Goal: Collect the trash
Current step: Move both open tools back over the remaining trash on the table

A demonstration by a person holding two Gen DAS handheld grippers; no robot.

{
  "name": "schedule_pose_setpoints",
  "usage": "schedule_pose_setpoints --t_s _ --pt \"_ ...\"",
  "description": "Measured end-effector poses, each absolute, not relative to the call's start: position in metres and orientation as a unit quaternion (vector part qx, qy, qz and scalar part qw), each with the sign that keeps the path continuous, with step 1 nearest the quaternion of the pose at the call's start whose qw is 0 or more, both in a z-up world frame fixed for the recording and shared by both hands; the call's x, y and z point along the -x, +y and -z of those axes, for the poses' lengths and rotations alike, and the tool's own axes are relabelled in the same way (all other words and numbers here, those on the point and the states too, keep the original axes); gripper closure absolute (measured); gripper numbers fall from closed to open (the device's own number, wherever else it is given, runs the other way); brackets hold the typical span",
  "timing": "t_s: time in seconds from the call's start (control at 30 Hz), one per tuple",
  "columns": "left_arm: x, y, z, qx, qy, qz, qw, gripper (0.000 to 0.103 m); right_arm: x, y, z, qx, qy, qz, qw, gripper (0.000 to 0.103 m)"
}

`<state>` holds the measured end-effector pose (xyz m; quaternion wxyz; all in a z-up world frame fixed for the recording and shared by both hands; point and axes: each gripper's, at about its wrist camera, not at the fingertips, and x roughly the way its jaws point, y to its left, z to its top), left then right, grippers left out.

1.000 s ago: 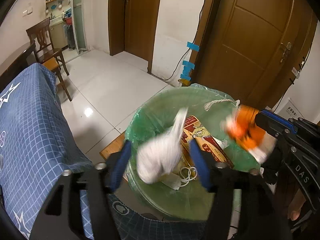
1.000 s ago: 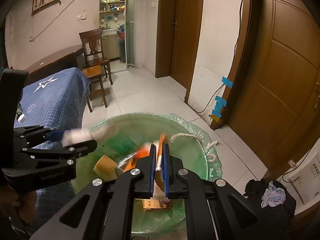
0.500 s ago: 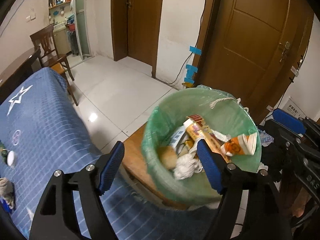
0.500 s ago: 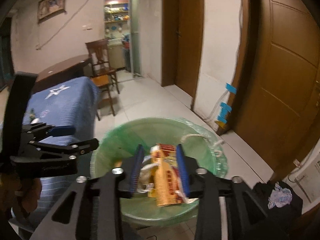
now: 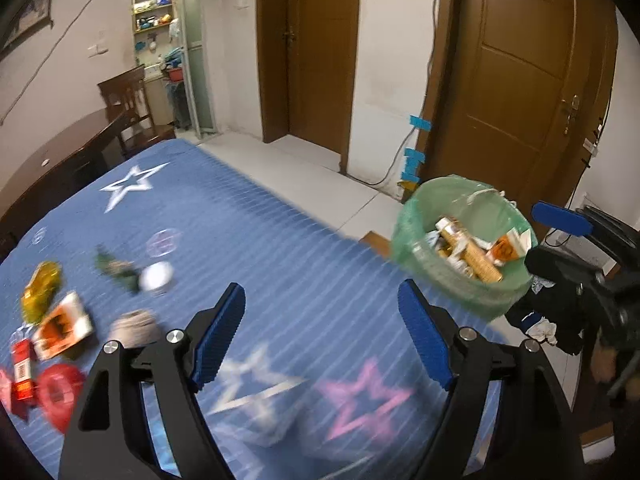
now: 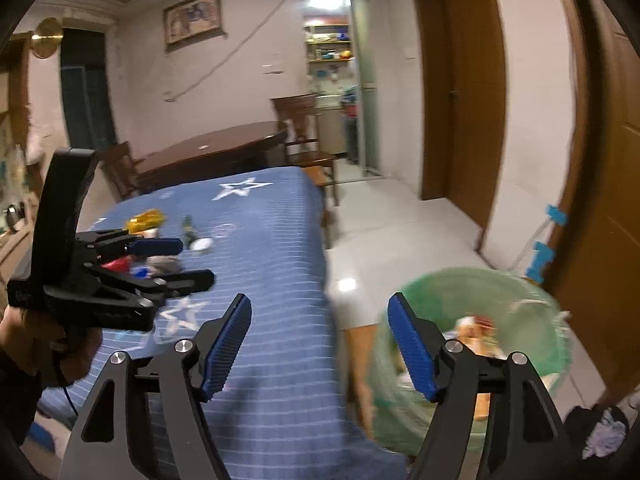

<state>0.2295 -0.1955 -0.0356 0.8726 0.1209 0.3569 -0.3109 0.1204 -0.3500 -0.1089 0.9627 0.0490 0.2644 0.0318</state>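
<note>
The bin (image 5: pixel 416 216), lined with a green bag, holds cartons and wrappers and stands right of the blue star-print tablecloth (image 5: pixel 248 224). Loose trash lies at the cloth's left: a yellow wrapper (image 5: pixel 40 288), an orange-and-white carton (image 5: pixel 62 326), red wrappers (image 5: pixel 60 392), a grey wad (image 5: pixel 134 326) and a white round piece (image 5: pixel 156 274). My left gripper (image 5: pixel 322 332) hangs over the cloth, jaws opening, nothing between them. My right gripper (image 6: pixel 320 340) is at the table edge beside the bin (image 6: pixel 440 276), jaws opening and empty. The left gripper (image 6: pixel 180 262) shows near the trash pile.
A dark wooden table (image 6: pixel 216 152) with chairs (image 6: pixel 304 132) stands behind the blue one. Brown doors (image 5: pixel 516 92) and a wall cable are behind the bin. Dark clothing (image 6: pixel 600 428) lies on the floor by the bin. White tiled floor (image 6: pixel 400 220) runs between table and doors.
The white wad left my left gripper and the orange pack left my right one; both lie in the bin. The right jaws opened. Both grippers swung from the bin toward the table.
</note>
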Motion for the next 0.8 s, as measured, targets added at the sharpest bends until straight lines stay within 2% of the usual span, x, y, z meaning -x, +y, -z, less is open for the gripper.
schedule_pose_setpoints --t_s 0.23,0.47,0.8 --pt "-0.260 -0.086 0.020 -0.107 0.371 0.256 0.886 0.027 -0.136 -0.297 0.106 -0.046 0.269 -0.081 0.959 0.029" --pt "-0.332 0.008 0.025 -0.069 0.427 0.222 0.874 0.027 -0.164 -0.245 0.105 -0.027 0.283 -0.125 0.951 0.028" --pt "-0.395 0.009 0.069 -0.100 0.488 0.245 0.832 0.027 -0.200 -0.209 0.115 -0.014 0.307 -0.146 0.940 0.025"
